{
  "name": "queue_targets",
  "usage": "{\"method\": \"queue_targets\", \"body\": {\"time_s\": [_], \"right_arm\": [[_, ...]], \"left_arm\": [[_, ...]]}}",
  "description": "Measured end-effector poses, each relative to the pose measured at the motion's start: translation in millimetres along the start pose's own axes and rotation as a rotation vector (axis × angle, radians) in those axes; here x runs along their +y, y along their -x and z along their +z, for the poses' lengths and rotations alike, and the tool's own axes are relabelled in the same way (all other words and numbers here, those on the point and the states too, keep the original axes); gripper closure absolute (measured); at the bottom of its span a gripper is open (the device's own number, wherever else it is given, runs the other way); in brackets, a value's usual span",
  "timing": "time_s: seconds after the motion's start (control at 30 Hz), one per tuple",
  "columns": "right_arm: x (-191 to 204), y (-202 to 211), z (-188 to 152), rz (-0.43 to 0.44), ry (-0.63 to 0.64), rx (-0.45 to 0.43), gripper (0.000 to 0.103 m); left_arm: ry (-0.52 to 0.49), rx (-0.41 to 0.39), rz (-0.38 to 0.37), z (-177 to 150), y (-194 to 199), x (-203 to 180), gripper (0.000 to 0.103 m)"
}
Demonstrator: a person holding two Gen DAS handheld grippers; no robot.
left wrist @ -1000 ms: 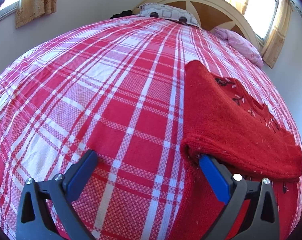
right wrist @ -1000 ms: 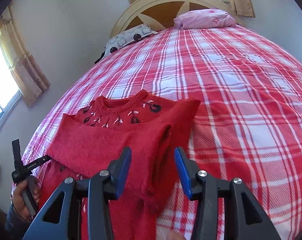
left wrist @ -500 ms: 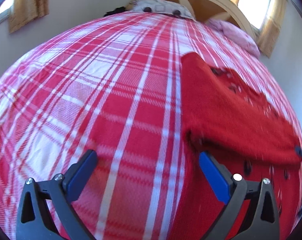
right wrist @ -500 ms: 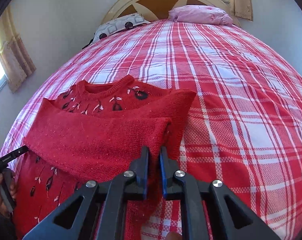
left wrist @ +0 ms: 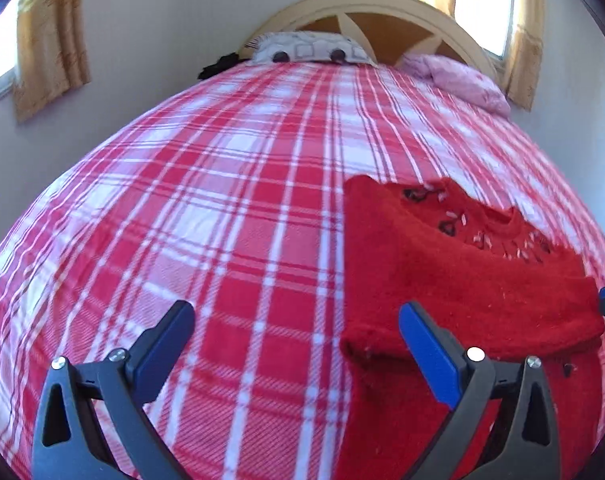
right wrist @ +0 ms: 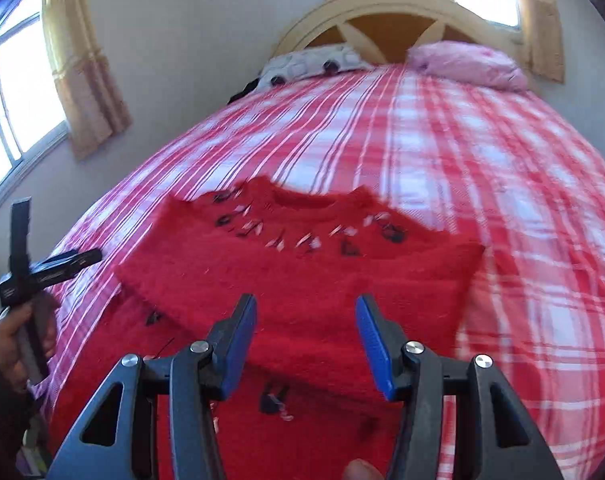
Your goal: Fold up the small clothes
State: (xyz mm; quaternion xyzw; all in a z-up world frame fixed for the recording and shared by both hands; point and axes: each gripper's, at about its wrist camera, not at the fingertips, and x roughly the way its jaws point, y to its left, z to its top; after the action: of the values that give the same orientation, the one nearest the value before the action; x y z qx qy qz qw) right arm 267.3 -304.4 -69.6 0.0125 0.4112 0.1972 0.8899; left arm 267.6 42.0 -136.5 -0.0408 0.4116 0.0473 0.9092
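ok, sweater (right wrist: 302, 280) lies on the bed (right wrist: 502, 160), sleeves folded across. right gripper (right wrist: 306, 340) has just been opening, nothing between its fingers; left gripper (left wrist: 298, 344) spread, empty. next, probably: grab the hem, fold toward the collar.

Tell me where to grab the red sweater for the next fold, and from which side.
Grip the red sweater at the two near corners of the folded-over sleeve band, coming in from the near edge. That band lies flat across the body, and its raised edge faces the right gripper.
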Motion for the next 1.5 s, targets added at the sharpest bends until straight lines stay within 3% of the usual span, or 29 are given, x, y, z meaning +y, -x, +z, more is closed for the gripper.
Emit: {"method": "queue_targets", "body": {"time_s": [0.1, 0.17, 0.3, 0.47, 0.6, 0.8, 0.9, 1.0, 1.23, 1.4, 1.5], "right_arm": [[-1, -23, -13, -0.076, 0.02, 0.073, 0.05], [-11, -35, -25, -0.098, 0.004, 0.129, 0.05], [-20, -31, -33, -0.039, 0.002, 0.097, 0.05], [-16, -28, -27, -0.056, -0.001, 0.085, 0.05], [-10, -15, -12, -0.098, 0.024, 0.014, 0.05], [-16, -39, 6, -0.127, 0.018, 0.061, 0.05], [-25, -62, 0, -0.141, 0.008, 0.128, 0.05], [-24, -62, -3, -0.141, 0.024, 0.102, 0.05], [-24, -30, -14, -0.144, -0.022, 0.058, 0.05], [-14, 10, -46, -0.197, 0.024, 0.06, 0.05], [-14, 27, -70, -0.167, -0.022, 0.089, 0.05]], "left_arm": [[-0.065, 0.076, 0.059, -10, -26, -9, 0.0], [-0.059, 0.074, 0.03, -18, -30, -5, 0.0], [0.01, 0.073, -0.045, -21, -33, 10, 0.0], [-0.037, 0.052, -0.005, -18, -26, 1, 0.0], [-0.073, -0.021, 0.006, -6, -9, -2, 0.0], [-0.092, 0.012, 0.039, 11, -39, -7, 0.0], [-0.091, 0.022, 0.01, 6, -52, -7, 0.0], [-0.056, 0.033, -0.033, 5, -53, -1, 0.0], [-0.054, 0.034, -0.038, -3, -35, 0, 0.0], [-0.069, 0.051, -0.051, -19, -13, 2, 0.0], [-0.068, 0.043, -0.069, -38, 11, 7, 0.0]]}}
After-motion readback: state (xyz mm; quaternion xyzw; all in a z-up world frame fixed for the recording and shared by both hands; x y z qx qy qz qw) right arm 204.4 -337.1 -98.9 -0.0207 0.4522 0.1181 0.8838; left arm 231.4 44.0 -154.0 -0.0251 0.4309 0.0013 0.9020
